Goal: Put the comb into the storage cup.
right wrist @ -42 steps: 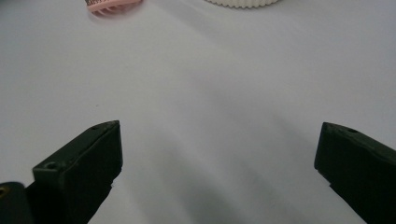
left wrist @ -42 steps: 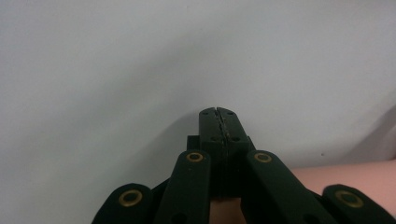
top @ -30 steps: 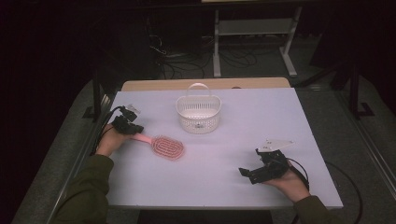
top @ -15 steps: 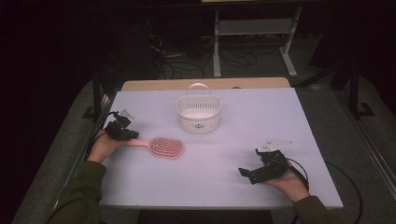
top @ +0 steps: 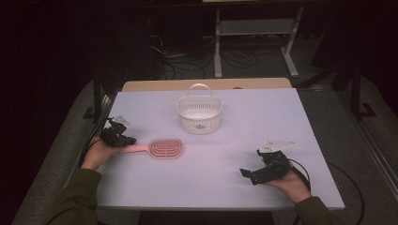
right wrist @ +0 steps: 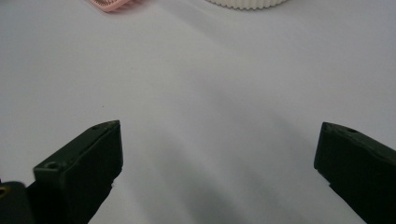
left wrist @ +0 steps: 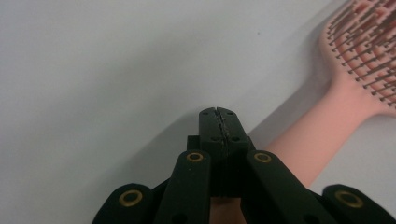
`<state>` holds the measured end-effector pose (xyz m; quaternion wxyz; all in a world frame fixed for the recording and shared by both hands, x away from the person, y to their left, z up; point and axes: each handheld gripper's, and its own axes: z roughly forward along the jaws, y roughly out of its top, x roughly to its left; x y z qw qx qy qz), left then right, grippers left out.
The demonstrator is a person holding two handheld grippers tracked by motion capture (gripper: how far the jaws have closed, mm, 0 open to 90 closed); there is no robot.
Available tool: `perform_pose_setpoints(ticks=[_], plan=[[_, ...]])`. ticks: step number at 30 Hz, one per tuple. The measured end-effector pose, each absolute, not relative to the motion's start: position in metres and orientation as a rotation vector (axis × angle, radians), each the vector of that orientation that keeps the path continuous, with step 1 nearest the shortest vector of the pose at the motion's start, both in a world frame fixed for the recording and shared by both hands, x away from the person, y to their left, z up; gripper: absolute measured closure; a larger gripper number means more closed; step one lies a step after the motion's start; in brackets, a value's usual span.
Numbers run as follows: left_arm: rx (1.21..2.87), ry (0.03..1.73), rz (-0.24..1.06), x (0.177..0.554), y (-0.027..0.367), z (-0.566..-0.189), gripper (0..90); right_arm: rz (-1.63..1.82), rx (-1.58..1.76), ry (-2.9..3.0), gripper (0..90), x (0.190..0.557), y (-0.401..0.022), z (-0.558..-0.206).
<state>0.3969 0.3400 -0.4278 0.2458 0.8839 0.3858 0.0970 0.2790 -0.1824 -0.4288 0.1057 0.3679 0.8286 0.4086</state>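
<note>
A pink hairbrush (top: 165, 148) lies bristles up on the white table (top: 263, 117), left of the middle, its handle pointing left. My left gripper (top: 119, 135) hovers at the end of that handle near the table's left edge. In the left gripper view its jaws (left wrist: 218, 112) are pressed together with nothing between them, and the hairbrush handle (left wrist: 317, 144) runs beside and under them at the right. My right gripper (top: 253, 173) rests near the front right of the table, open, with only bare tabletop between its jaws (right wrist: 217, 128).
A white slotted basket (top: 199, 114) with a handle stands at the back middle of the table. The hairbrush head (right wrist: 112, 4) and the basket's base (right wrist: 247, 3) peek in at the top of the right gripper view. Beyond the table are cables and a metal stand.
My left gripper has drawn back toward the near left edge. The brush handle has swung with it, from pointing up-left to lying level. The right hand has stayed put.
</note>
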Motion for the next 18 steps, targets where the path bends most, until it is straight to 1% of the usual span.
perform_pose_setpoints(ticks=[10,18], plan=[[2.403,1.054,0.249,0.386,0.349,-0.428,90.0,1.204,1.079,2.440,2.1,0.279,-0.183,-0.429],[2.421,1.035,0.244,0.377,0.348,-0.427,90.0,1.204,1.079,2.437,2.1,0.279,-0.183,-0.429]])
